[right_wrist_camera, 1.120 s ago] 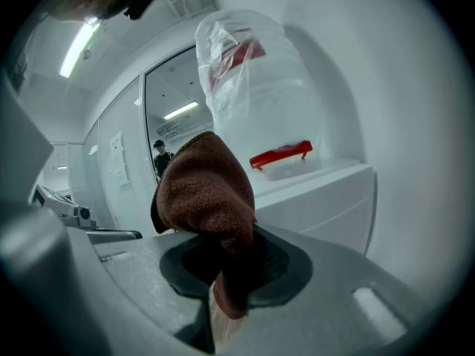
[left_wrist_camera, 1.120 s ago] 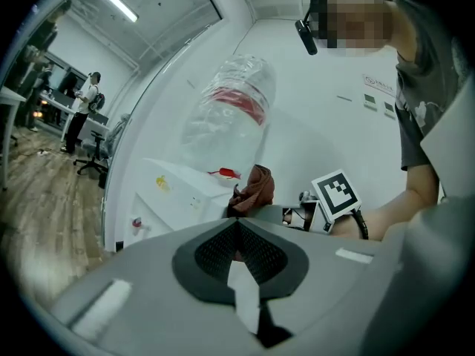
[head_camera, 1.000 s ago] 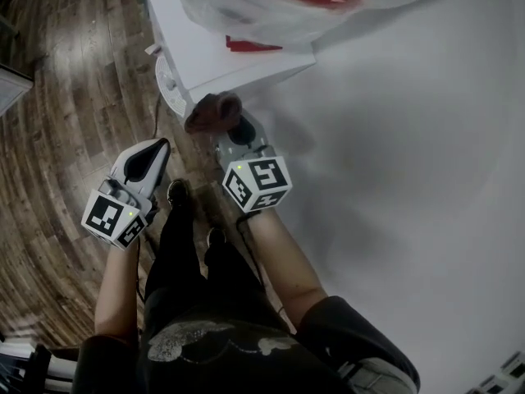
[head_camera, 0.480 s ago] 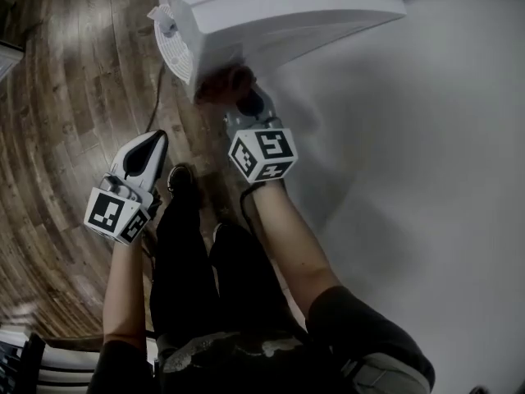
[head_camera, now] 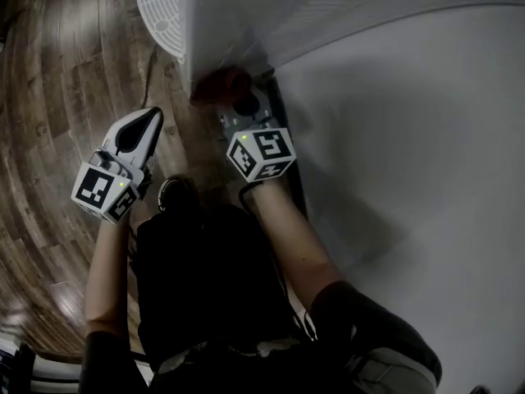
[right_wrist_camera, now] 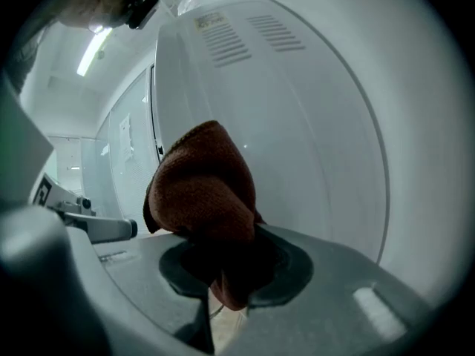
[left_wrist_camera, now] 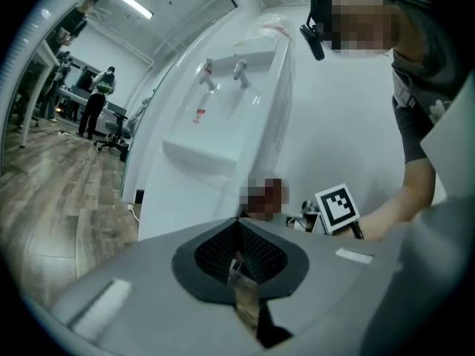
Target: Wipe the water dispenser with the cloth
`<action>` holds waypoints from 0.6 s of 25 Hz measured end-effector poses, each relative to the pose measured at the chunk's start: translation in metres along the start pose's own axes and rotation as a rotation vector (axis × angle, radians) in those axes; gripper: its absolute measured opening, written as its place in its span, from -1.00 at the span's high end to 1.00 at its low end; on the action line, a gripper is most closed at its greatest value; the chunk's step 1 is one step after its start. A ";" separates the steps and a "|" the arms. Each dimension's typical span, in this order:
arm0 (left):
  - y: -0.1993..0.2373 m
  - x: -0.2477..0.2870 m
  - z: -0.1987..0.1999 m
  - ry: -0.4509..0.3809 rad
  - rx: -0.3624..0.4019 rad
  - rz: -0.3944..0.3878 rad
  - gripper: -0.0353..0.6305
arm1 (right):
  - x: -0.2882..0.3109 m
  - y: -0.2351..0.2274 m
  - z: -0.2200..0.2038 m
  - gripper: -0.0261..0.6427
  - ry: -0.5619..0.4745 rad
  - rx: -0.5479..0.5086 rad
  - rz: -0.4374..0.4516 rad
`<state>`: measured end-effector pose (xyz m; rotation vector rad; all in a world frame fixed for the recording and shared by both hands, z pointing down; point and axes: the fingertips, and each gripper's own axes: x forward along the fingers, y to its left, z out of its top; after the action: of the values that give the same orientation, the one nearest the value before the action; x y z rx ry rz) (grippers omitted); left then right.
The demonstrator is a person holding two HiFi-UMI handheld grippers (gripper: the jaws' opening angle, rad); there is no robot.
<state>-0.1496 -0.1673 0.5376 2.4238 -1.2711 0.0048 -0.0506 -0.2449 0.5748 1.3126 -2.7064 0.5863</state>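
Note:
The white water dispenser (head_camera: 238, 6) fills the top of the head view, with its round drip tray (head_camera: 160, 11) at the left. In the left gripper view it shows two taps (left_wrist_camera: 223, 71). A reddish-brown cloth (head_camera: 220, 84) is pressed against the dispenser's side panel (right_wrist_camera: 312, 117), and my right gripper (head_camera: 236, 101) is shut on it. In the right gripper view the cloth (right_wrist_camera: 204, 188) bulges out of the right gripper (right_wrist_camera: 223, 273). My left gripper (head_camera: 150, 115) hangs to the left, away from the dispenser, shut and holding nothing (left_wrist_camera: 239, 228).
Dark wooden floor (head_camera: 57, 97) lies to the left, with a cable (head_camera: 156, 64) beside the dispenser. A white wall (head_camera: 426, 179) runs along the right. The person's legs and shoe (head_camera: 176, 191) are below the grippers. People stand far off (left_wrist_camera: 96, 99) in the left gripper view.
The right gripper has carried the cloth forward and lower along the dispenser's side. The head view has dropped, so the dispenser's top and its plastic bag left view. The left gripper barely moved.

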 end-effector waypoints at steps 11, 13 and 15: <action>0.029 0.027 -0.125 0.026 -0.033 -0.047 0.84 | 0.043 -0.040 -0.159 0.73 0.137 -0.013 0.030; 0.032 0.028 -0.130 0.032 -0.039 -0.033 0.84 | 0.047 -0.047 -0.178 0.73 0.156 -0.023 0.026; 0.036 0.026 -0.131 0.041 -0.029 -0.019 0.84 | 0.051 -0.053 -0.191 0.72 0.159 -0.013 0.012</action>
<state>-0.1390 -0.1601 0.6749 2.3982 -1.2220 0.0304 -0.0606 -0.2415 0.7789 1.1926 -2.5878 0.6435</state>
